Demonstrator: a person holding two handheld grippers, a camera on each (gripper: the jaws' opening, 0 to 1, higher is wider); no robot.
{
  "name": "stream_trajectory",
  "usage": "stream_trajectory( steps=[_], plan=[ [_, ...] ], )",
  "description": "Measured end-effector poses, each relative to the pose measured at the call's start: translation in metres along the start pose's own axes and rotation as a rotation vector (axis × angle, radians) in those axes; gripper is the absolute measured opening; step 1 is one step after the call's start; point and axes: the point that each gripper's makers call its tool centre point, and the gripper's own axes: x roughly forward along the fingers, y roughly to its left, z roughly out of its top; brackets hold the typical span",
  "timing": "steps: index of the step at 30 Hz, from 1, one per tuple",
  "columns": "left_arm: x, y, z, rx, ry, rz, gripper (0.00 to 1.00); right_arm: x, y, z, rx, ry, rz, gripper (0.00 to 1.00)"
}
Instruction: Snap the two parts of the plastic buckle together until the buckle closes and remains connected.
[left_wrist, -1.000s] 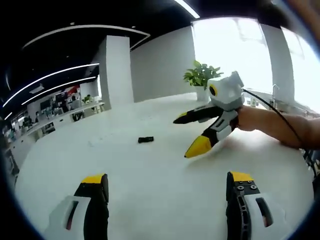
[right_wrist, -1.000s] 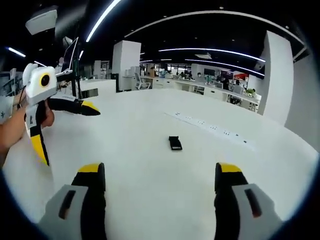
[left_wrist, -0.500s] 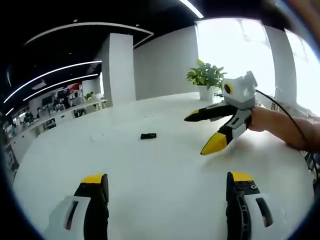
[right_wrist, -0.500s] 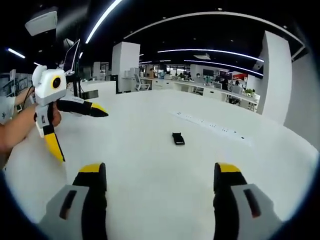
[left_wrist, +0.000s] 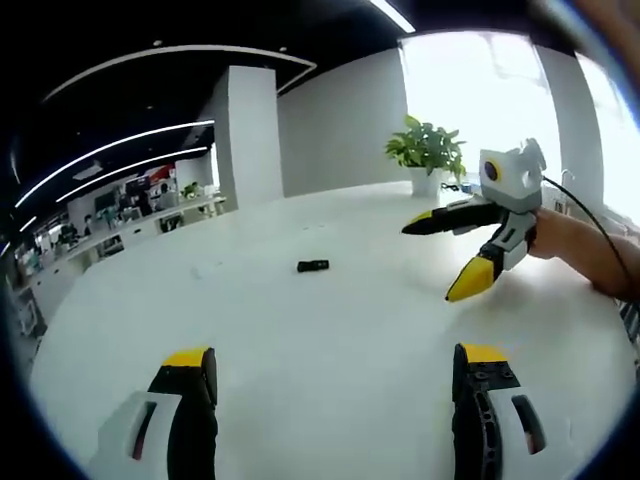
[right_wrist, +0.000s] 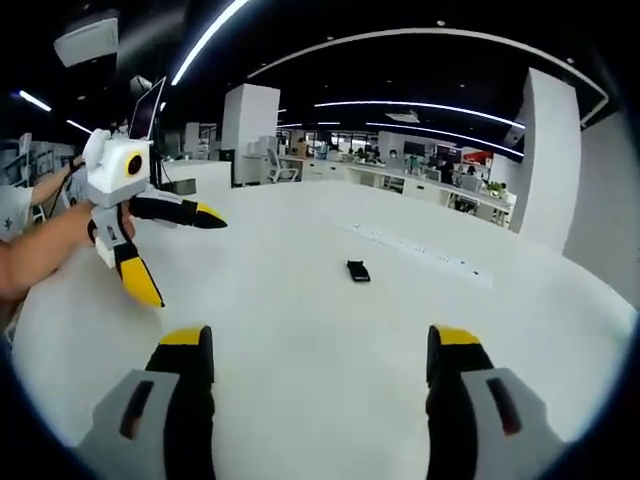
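Both views have drifted—each gripper (left_wrist: 332, 375) (right_wrist: 313, 360) gapes wide above the white table (left_wrist: 330, 320)—buckle (left_wrist: 313, 266) beyond.

A smooth, matt white table (left_wrist: 330, 330) carries a small black plastic buckle (left_wrist: 313, 266).

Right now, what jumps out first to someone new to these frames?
The other gripper: in the left gripper view the right gripper hangs open over the white table at right, yellow tips spread; in the right gripper view the left gripper mirrors it at left. Next, the small black buckle lying alone mid-table, far from both. A potted plant stands at the table's far edge.
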Motion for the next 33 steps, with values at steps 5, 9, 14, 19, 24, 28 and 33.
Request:
stream_trajectory(
  steps=[5,9,14,19,24,28,33],
  plan=[
    [0.001,-0.001,-0.002,0.009,0.002,0.007,1.0,-0.009,0.001,-0.003,0.006,-0.008,-0.005,0.87],
    [-0.001,-0.003,-0.006,0.003,0.009,0.009,1.0,-0.015,0.004,-0.006,0.019,-0.011,-0.008,0.87],
    [-0.007,-0.008,-0.011,-0.005,0.01,0.011,1.0,-0.024,0.009,-0.008,0.021,-0.017,-0.005,0.87],
    [-0.013,-0.018,-0.02,-0.018,0.021,0.003,1.0,-0.032,0.012,-0.01,0.015,-0.024,-0.007,0.87],
    [-0.024,-0.028,-0.021,-0.011,0.003,0.01,1.0,-0.039,0.014,-0.016,0.016,-0.02,-0.011,0.87],
    [-0.024,-0.024,-0.018,-0.028,-0.016,0.006,1.0,-0.046,0.016,-0.019,0.038,-0.028,-0.015,0.87],
    [-0.032,-0.026,-0.018,-0.048,-0.039,0.011,1.0,-0.053,0.019,-0.02,0.047,-0.039,-0.018,0.87]
  ],
)
